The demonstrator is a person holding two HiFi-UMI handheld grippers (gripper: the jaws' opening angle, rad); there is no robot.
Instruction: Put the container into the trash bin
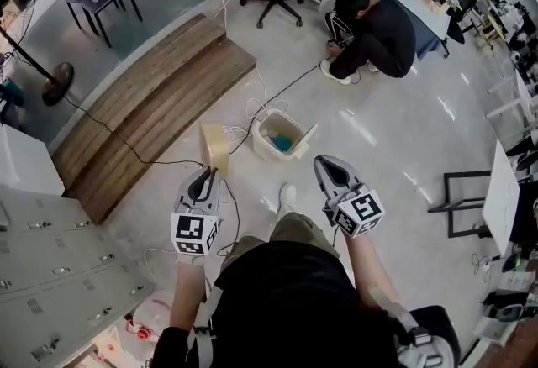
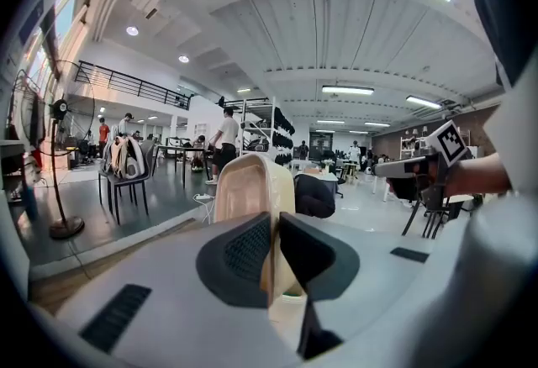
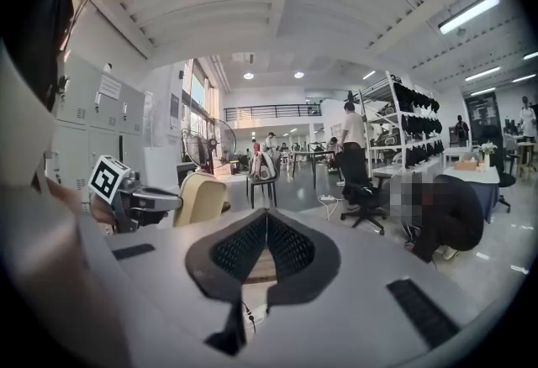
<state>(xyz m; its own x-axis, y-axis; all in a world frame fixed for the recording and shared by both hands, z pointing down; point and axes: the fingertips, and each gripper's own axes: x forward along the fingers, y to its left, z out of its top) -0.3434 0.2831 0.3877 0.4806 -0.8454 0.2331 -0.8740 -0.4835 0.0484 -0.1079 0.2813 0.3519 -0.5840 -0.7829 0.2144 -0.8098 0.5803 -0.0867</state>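
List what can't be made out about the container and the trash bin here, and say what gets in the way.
- Trash bin contents: in the head view they are too small to identify; only something blue shows inside.
- Container lower part: in the left gripper view it is covered by the left tongs shut on it.
- Crouching person: in the right gripper view, partly covered by a mosaic patch.

No text is legible; the paper notices (image 3: 110, 87) on the lockers (image 3: 80, 135) are too small.
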